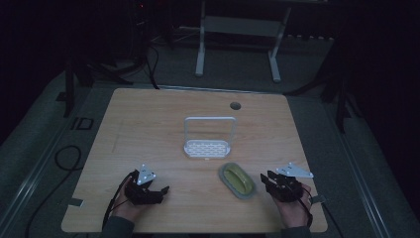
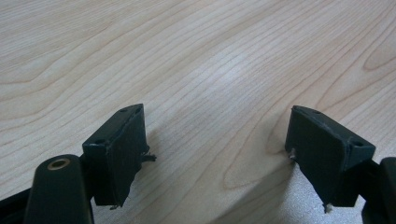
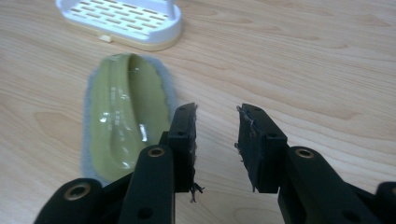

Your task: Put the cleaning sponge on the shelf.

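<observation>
The right gripper [image 3: 215, 135] hovers just right of the green dish [image 3: 123, 119], jaws partly apart, pinching nothing. The left gripper [image 2: 215, 149] is spread wide over bare table [image 2: 196, 56].

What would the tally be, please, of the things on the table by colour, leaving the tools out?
White: 1, the slotted rack with a tall handle
Yellow-green: 1, the oval scrubber with a grey pad under it
Total: 2, both on the wooden table
</observation>
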Available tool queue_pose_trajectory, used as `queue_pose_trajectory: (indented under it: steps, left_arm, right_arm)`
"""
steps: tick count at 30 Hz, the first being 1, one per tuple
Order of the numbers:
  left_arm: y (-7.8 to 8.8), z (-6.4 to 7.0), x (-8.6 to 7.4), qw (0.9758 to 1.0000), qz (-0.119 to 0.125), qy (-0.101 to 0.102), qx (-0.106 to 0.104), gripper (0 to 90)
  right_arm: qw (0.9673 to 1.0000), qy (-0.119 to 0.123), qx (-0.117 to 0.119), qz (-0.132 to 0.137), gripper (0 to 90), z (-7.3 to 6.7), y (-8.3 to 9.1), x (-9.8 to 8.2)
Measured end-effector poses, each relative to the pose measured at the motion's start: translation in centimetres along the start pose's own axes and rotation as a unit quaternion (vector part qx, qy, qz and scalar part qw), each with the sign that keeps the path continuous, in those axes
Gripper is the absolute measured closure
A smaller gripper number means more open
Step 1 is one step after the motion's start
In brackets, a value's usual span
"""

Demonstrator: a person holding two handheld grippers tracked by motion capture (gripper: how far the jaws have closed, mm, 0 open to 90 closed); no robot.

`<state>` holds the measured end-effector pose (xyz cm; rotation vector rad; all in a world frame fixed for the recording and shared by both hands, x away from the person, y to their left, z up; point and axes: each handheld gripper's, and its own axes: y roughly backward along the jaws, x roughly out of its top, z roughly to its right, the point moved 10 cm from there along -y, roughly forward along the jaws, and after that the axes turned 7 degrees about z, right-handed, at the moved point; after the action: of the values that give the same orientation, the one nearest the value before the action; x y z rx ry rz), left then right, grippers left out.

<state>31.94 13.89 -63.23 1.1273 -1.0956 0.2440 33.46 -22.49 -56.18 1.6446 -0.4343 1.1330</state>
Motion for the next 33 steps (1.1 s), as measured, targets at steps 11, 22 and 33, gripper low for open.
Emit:
queue_pose_trajectory:
  steps: [11,22,33]
  left_arm:
    - [0.0,0.1,0.0,1.0000,0.000,0.001,0.001,20.0]
    - [-0.1,0.1,0.0,1.0000,0.000,0.001,0.001,19.9]
    - [-0.1,0.1,0.0,1.0000,0.000,0.001,0.000,19.5]
  right_arm:
    - [0.9998,0.016,0.007,-0.007,60.7,-0.9,-0.4,0.7]
    - [0.9991,0.037,0.012,-0.016,57.3,-1.5,-0.6,1.5]
    - [0.9981,0.050,0.017,-0.031,56.3,-1.9,-0.5,2.1]
